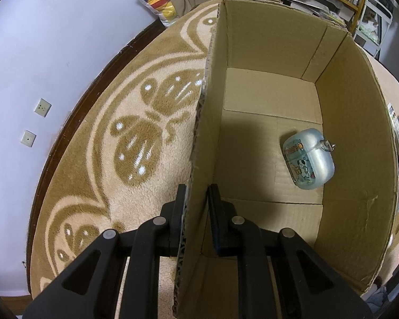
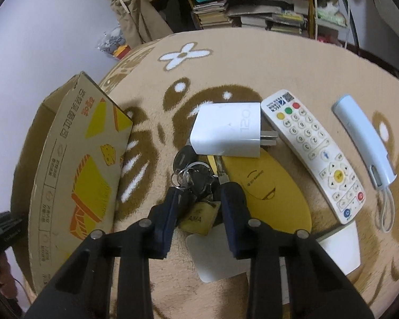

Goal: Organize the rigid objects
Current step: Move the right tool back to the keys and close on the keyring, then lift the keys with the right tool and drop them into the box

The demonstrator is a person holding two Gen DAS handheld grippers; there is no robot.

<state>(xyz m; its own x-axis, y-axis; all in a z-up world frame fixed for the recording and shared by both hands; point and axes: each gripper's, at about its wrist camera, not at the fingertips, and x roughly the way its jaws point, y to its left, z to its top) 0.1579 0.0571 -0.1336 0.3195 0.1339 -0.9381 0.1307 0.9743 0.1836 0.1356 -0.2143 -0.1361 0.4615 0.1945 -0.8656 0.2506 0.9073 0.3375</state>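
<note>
The left claw (image 1: pixel 196 199) is gripping the near wall of the cardboard box (image 1: pixel 359 122), its fingers pinched tight on the cardboard. An earbud case (image 1: pixel 307 158) with cartoon stickers is lying on the box floor. On the patterned rug (image 2: pixel 226 61), the right claw (image 2: pixel 203 199) is straddling a bunch of keys (image 2: pixel 192 170) with a brass padlock (image 2: pixel 199 216) reading "AIMA"; whether its half-closed fingers are touching them I cannot tell. A white charger (image 2: pixel 226 130), yellow mouse (image 2: pixel 268 191) and remote control (image 2: pixel 314 154) are crowding just beyond.
</note>
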